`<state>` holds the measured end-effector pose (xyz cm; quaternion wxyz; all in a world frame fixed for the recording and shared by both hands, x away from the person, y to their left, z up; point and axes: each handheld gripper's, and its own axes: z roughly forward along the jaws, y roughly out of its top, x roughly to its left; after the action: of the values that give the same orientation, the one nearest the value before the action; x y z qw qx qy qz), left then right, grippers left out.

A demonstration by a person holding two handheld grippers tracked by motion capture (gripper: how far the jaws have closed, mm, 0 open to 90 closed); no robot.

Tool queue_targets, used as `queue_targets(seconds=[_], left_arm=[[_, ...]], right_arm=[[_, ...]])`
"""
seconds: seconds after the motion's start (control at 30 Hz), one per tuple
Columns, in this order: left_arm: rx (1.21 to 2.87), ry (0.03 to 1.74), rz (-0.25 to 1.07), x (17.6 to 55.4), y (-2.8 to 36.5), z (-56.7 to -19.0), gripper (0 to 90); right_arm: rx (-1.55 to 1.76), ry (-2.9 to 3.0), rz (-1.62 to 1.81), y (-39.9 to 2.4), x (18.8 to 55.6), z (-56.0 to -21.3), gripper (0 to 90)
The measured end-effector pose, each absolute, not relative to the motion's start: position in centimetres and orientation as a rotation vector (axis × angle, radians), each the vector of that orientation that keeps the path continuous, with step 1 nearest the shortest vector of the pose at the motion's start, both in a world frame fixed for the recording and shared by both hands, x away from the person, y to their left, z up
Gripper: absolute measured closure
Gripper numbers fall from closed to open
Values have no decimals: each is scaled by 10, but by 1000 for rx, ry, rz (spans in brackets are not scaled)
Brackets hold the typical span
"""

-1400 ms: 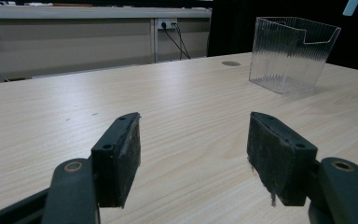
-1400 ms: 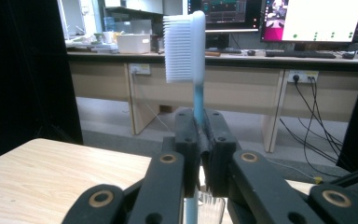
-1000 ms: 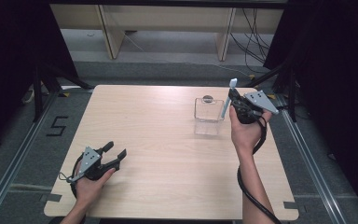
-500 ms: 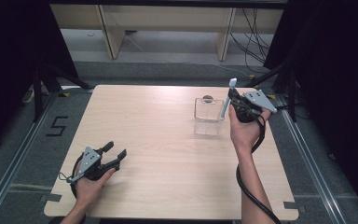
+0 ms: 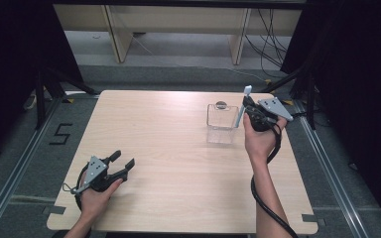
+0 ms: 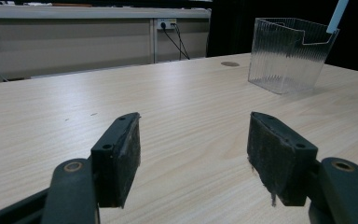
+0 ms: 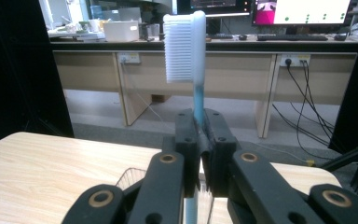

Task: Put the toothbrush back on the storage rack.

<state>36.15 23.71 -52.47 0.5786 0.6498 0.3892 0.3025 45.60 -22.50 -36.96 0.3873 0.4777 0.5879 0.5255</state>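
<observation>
Right gripper (image 7: 199, 140) clamps an unbranded toothbrush (image 7: 186, 46) (floor marking (image 5: 59, 134) reads "5").

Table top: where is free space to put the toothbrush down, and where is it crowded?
Bare wood runs across the middle of the table, between the open left gripper and the clear container. It is tight at the far right, where the right gripper holds the toothbrush beside that container.

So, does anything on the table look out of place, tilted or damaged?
Nothing stands out. The clear container stands upright on the table, with no visible damage or spill. The right tool grips a toothbrush by its handle, bristle end up; the left tool is open.
</observation>
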Motion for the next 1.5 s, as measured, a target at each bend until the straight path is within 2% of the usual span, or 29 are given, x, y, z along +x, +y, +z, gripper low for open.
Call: queue_targets(seconds=[1.5], left_arm=[[1514,911,702,362,237,-525,342]], right_arm=[[1306,1547,1280,-224,464,-409,858]])
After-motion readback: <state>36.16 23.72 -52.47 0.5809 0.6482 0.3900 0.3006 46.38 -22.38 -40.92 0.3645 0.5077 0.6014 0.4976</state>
